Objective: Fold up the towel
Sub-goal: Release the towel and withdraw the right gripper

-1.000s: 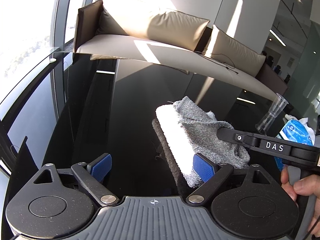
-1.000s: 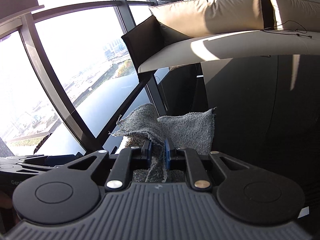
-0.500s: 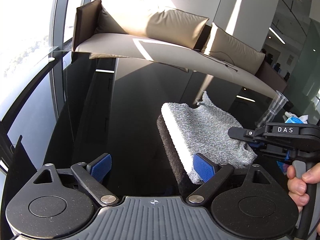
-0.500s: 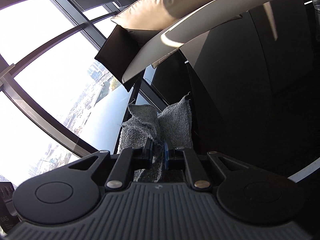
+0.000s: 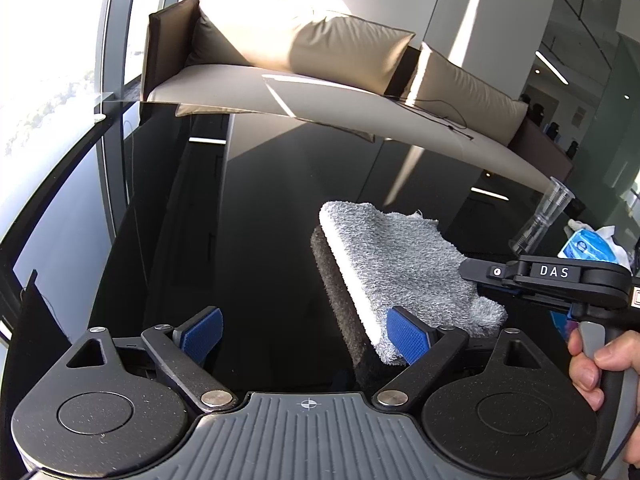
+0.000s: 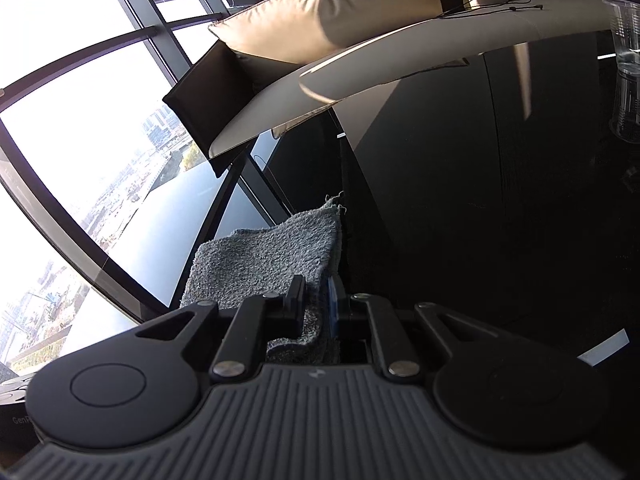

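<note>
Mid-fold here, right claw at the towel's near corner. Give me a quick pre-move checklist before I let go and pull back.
1. Towel folded over and lying on the black table: ok.
2. Right claw released: not ok; its jaws are opening, but towel cloth sits between them.
3. Left claw open and empty: ok; its right finger sits at the towel's near edge, contact cannot tell.
4. Edges aligned: cannot tell; the far edge looks ragged, and the near right corner bulges.
5. Retreat path on the right: not ok; the clear plastic cups and blue packet stand close behind the right claw.
</note>
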`<state>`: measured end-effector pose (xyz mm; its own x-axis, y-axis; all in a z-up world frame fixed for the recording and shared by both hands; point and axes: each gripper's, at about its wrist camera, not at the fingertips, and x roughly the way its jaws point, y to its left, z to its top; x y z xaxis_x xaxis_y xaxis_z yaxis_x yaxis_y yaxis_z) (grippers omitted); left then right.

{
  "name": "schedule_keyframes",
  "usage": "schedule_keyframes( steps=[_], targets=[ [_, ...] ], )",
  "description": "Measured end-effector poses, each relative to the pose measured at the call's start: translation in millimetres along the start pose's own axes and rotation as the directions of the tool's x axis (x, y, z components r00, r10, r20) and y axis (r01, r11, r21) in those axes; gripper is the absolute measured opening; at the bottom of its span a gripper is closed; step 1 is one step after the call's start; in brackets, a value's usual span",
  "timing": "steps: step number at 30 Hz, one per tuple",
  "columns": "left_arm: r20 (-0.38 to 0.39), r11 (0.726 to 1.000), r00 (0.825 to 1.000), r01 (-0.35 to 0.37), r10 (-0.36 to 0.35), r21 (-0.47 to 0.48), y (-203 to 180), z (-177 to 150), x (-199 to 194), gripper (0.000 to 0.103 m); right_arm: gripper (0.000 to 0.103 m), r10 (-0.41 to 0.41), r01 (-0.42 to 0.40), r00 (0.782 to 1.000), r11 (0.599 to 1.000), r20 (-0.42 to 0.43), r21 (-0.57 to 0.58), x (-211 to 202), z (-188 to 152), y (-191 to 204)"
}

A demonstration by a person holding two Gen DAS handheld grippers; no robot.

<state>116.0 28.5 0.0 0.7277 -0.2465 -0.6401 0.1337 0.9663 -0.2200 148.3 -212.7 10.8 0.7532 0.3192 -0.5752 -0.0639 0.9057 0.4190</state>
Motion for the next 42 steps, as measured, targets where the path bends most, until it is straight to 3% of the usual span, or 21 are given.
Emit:
schedule_keyframes(
  steps=[3,6,10,20,28,38,42],
  targets=[
    [-0.001,1.0,1.0,0.001,-0.001,0.001,-1.6,0.5,0.8,0.087,0.028,-0.015,0.016,1.0,0.999,0.015,-0.046,-7.5,-2.4,3.6],
    [-0.001,1.0,1.0,0.002,-0.002,0.004,-3.3,0.5,1.3,0.087,0.03,0.008,-0.007,1.0,0.994,0.008,-0.112,-15.9,-7.8,11.0],
    [-0.002,1.0,1.0,0.003,-0.003,0.009,-4.8,-1.0,0.9,0.087,0.03,-0.042,0.042,0.999,0.977,0.003,-0.21,-17.4,-13.5,20.9],
    [-0.007,1.0,1.0,0.0,0.0,0.02,-7.2,-4.5,-0.3,0.087,0.03,-0.13,0.12,0.991,0.965,-0.03,-0.232,-17.9,-28.0,4.8],
    [0.001,1.0,1.0,-0.008,0.008,0.026,-9.1,-8.4,-5.5,0.088,0.035,-0.143,0.137,0.99,0.962,-0.006,-0.237,-18.1,-30.4,4.5],
    [0.029,0.999,0.999,-0.031,0.03,0.036,-16.2,-16.4,-16.7,0.098,0.064,-0.145,0.154,0.988,0.955,0.055,-0.253,-33.1,-36.1,6.3],
    [0.043,0.999,0.998,-0.041,0.039,0.034,-19.1,-20.1,-21.2,0.102,0.085,-0.149,0.168,0.985,0.952,0.091,-0.255,-39.1,-38.4,6.7]
  ],
)
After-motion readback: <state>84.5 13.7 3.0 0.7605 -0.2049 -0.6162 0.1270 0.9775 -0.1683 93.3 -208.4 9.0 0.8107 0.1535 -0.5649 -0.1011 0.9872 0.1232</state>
